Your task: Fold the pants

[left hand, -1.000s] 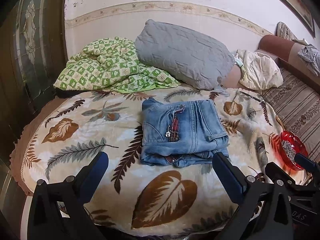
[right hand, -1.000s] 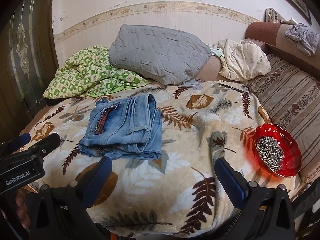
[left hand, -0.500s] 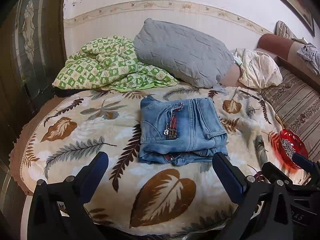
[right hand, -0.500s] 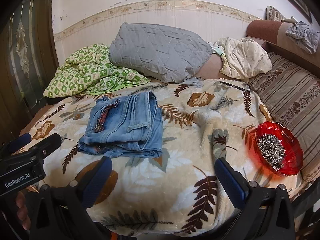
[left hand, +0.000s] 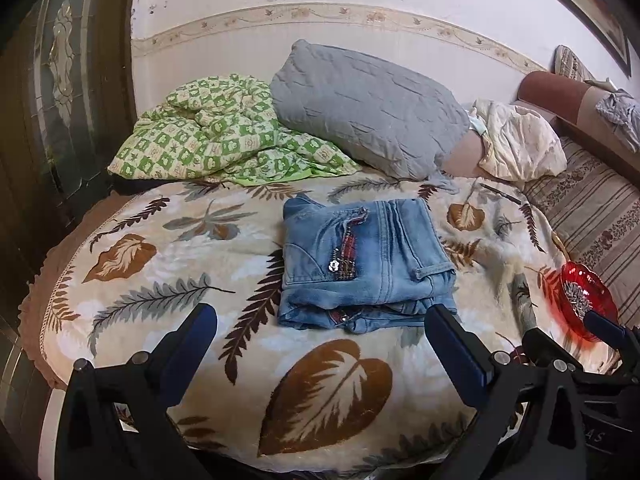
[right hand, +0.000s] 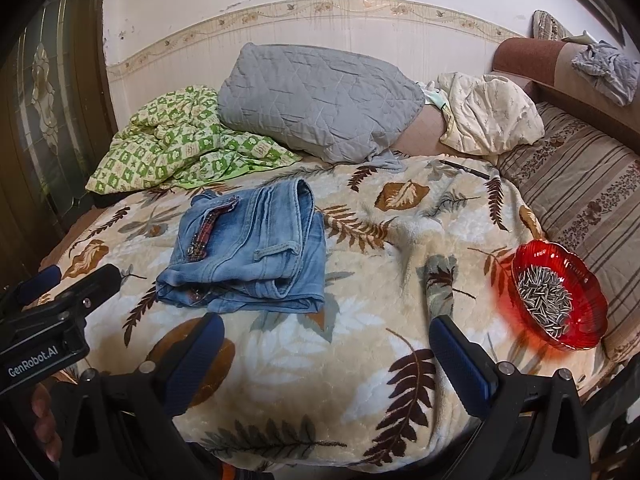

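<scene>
Pants folded, both grippers backed off and empty

At the frame bottom, the left gripper (left hand: 320,340) and right gripper (right hand: 326,344) have their fingers spread wide, gripping nothing; over the last second the view has barely shifted, so the folding looks done. Beyond them, mid-frame, the jeans (left hand: 364,264) lie as a compact stack on the leaf-print bed (left hand: 328,392). At lower right, a red bowl (right hand: 592,304) holds sunflower seeds (right hand: 544,300).

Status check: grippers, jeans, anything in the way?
Left gripper and right gripper open, empty. Jeans folded on blanket. Red seed bowl off right, clear.
</scene>
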`<state>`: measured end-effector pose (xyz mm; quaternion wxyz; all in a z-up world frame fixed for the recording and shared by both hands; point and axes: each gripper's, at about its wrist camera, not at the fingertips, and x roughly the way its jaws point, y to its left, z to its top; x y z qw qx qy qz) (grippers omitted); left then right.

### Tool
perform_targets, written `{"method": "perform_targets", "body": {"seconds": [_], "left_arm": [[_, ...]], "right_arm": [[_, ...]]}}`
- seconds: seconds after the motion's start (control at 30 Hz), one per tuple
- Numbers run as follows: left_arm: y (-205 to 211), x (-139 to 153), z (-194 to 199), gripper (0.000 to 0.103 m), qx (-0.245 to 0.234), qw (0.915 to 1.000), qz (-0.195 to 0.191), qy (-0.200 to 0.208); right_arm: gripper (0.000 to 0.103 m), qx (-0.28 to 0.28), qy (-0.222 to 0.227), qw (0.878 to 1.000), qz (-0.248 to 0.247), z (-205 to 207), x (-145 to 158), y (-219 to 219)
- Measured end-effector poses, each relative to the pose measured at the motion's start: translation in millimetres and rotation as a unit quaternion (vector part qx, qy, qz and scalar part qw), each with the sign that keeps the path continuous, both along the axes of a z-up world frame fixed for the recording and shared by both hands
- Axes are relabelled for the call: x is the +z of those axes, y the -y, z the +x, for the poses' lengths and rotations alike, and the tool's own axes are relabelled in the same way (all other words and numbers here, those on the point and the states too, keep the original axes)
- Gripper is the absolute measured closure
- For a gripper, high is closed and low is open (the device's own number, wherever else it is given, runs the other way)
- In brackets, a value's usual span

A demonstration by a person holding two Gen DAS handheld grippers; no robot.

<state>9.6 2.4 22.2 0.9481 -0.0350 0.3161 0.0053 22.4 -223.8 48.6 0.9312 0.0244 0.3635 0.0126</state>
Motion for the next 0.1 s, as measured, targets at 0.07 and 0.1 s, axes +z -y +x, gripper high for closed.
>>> {"method": "perform_targets", "body": {"seconds": [0.07, 0.1], "left_arm": [[-0.2, 0.2, -0.1, 0.000, -0.003, 1.0000, 0.001, -0.001], [-0.4, 0.1, -0.4, 0.000, -0.004, 1.0000, 0.001, -0.001]], "right_arm": [[0.000, -0.001, 0.000, 1.000, 0.000, -0.2, -0.2, -0.4], [0.000, -0.001, 0.000, 1.000, 0.000, -0.4, -0.6, -0.7]]}}
